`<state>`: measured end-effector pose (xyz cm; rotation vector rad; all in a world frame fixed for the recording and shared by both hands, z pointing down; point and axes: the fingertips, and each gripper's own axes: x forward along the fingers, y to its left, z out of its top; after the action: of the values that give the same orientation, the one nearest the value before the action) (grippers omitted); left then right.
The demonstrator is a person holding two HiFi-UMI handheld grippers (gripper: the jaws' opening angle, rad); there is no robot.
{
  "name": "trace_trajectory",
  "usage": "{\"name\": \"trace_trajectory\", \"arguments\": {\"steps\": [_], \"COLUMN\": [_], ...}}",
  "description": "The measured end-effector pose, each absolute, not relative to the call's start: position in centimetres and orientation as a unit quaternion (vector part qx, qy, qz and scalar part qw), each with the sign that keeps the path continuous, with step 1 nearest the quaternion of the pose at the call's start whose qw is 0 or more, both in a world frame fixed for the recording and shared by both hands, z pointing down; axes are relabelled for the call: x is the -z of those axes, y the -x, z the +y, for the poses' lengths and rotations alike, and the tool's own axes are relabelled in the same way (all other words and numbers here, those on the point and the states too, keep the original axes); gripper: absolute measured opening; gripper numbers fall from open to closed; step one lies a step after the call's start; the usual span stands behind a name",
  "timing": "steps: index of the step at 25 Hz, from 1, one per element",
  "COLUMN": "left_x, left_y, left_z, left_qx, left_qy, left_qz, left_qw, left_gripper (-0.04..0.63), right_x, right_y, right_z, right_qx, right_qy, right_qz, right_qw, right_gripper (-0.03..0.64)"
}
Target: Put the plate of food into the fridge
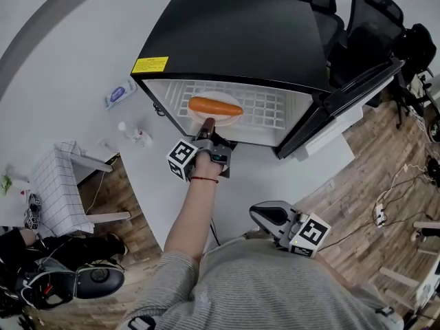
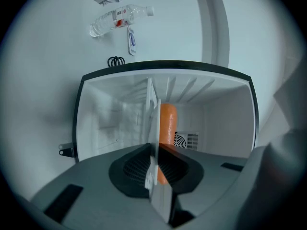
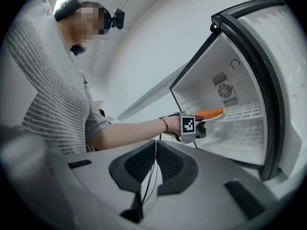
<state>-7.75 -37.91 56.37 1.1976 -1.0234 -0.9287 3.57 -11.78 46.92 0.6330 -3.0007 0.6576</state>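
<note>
Overhead, your left gripper [image 1: 206,133] reaches into the open front of the black mini fridge [image 1: 234,33] on the white table [image 1: 275,177]. It is clamped on the near rim of the white plate [image 1: 198,115]. The carrot [image 1: 215,106] lies across that plate, over the white wire shelf [image 1: 268,108] inside. The left gripper view adds what the head view cannot: the plate runs edge-on between the pads and splits that view, with the carrot just beyond them. A fan grille [image 2: 186,140] also shows on the fridge's back wall. The right gripper view shows your right gripper [image 3: 154,152] pressed closed on nothing, down by your body and well apart from the fridge. To the fridge's left, a wipes pack [image 1: 120,93] and a clear water bottle [image 2: 120,19] lie on the table. Office chairs [image 1: 364,19] stand behind, and the fridge door [image 1: 357,88] hangs open at the right.
</note>
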Motion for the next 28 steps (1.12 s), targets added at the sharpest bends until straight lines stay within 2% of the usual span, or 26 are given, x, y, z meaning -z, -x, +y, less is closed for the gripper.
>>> {"name": "trace_trajectory", "arguments": {"steps": [9,15,28], "left_x": [-56.3,-55.3,-55.4], "left_y": [7.9,7.7,7.9], "left_z": [-38.8,-38.8,-38.0], "left_qx": [0.399,0.387,0.351], "left_qy": [-0.535,-0.572,-0.597], "left_qz": [-0.450,-0.441,-0.454], "left_qw": [0.593,0.573,0.561], "left_gripper": [0.040,0.106,0.127], "right_x": [-47.2,-47.2,-47.0], "right_y": [-3.6,-3.2,-2.9], "right_z": [-12.2,-12.0,-11.6], "right_qx": [-0.215,-0.216,-0.214], "right_qy": [-0.206,-0.201,-0.201], "right_qz": [-0.955,-0.956,-0.956], "right_qw": [0.004,0.004,0.007], "right_gripper": [0.014,0.014,0.014]}}
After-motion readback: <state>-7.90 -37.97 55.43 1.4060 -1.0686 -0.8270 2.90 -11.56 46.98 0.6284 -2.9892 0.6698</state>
